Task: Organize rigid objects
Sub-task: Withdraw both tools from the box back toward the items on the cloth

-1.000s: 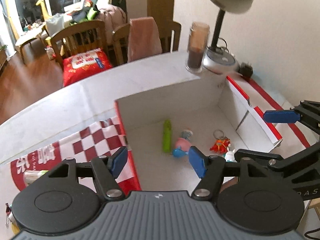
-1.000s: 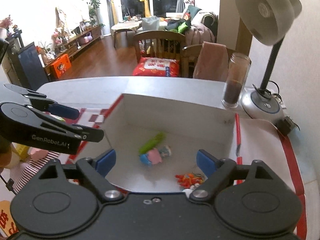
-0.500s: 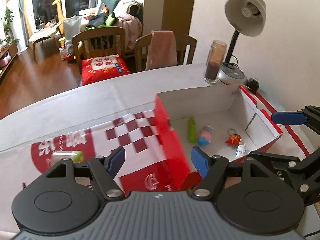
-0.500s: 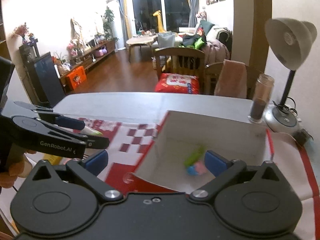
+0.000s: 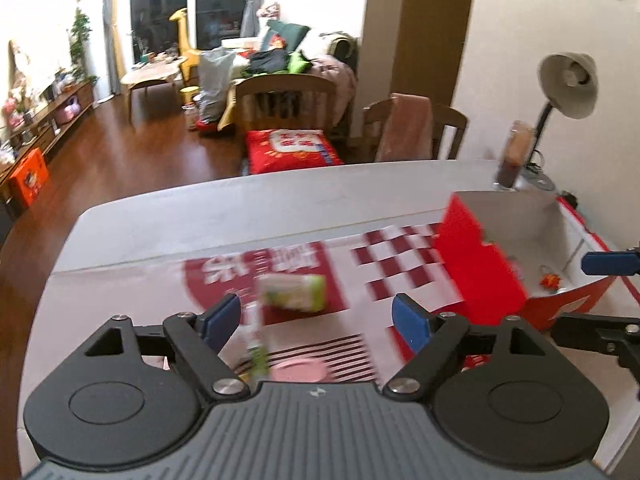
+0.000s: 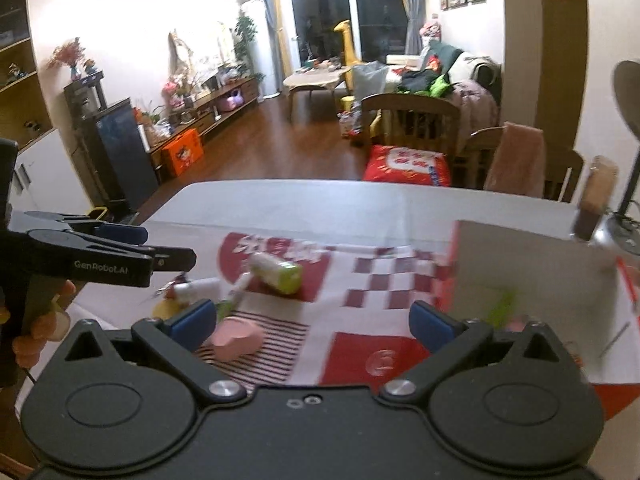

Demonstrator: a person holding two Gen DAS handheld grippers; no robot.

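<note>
The box (image 5: 516,236), red outside and white inside, stands open at the right of the table (image 5: 240,208) and already holds a few small toys; its card walls look light and likely to slide or buckle if knocked. On the red-and-white mat (image 6: 376,280) left of it lie the things still loose. The green-capped bottle (image 6: 276,271) lies on its side, probably light, stiff and prone to roll, so it is best pinched across its round body. The pink block (image 6: 237,337), nearest the grippers, looks firm, with flat sides that should grip well. A thin tube (image 5: 256,340) and other small pieces crowd just beside them, too blurred to name. The left gripper (image 5: 316,316) has just been opening and holds nothing; the right gripper (image 6: 312,318) is spread wide and empty. The box's near wall stands between the loose things and its floor.
</note>
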